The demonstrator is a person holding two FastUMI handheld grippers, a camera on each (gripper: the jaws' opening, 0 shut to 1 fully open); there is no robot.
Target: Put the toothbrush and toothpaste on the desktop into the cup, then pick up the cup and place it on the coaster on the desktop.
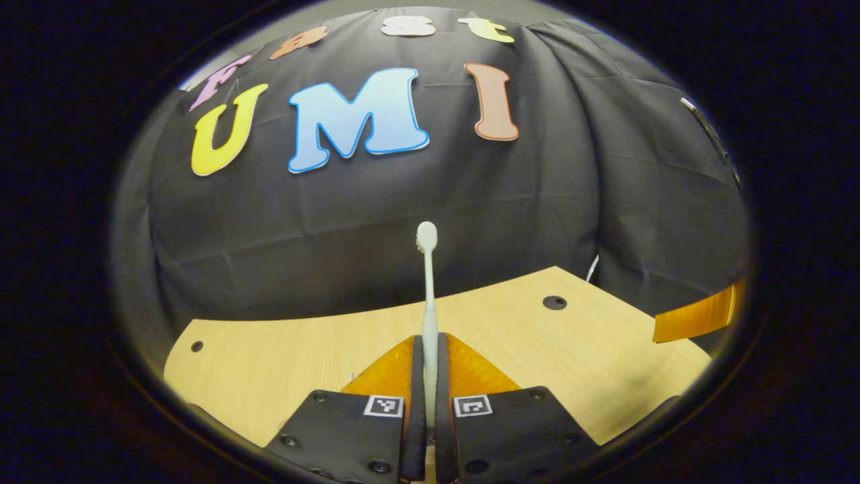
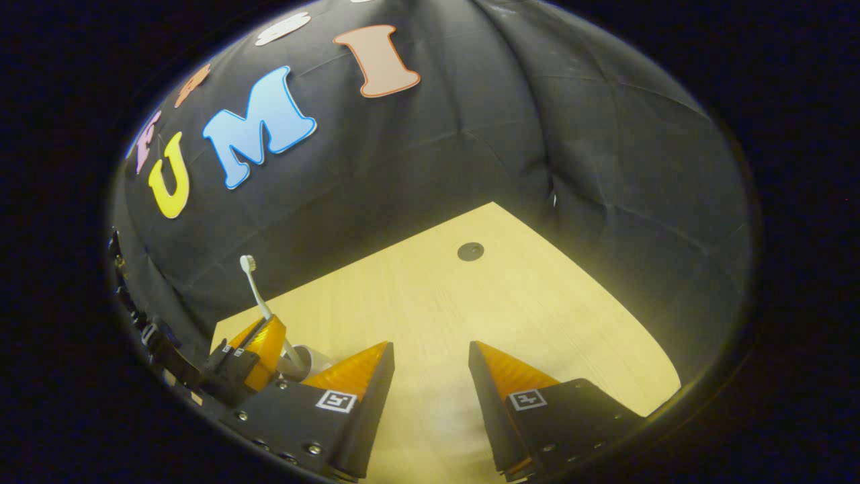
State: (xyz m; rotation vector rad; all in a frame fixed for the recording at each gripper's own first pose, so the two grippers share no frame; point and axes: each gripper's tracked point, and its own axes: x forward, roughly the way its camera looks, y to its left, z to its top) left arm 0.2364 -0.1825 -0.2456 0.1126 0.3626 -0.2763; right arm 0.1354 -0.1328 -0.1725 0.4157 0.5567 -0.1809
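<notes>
My left gripper [image 1: 430, 346] is shut on the white toothbrush [image 1: 428, 282], which stands upright between the orange fingers with its head at the top. In the right gripper view the left gripper [image 2: 263, 339] appears low on the left, holding the toothbrush [image 2: 254, 286] tilted, its lower end pointing down at a white cup [image 2: 308, 359]. That cup is mostly hidden behind my right gripper's left finger. My right gripper [image 2: 430, 351] is open over bare tabletop with nothing between its fingers. An orange finger of the right gripper [image 1: 699, 312] shows at the right edge of the left gripper view.
The light wooden desktop [image 2: 537, 316] carries a round black cable grommet [image 2: 470, 251], also seen as the grommet [image 1: 554, 302] in the left gripper view, and a small dark hole [image 1: 196, 346] near its left corner. Black cloth walls close the far sides.
</notes>
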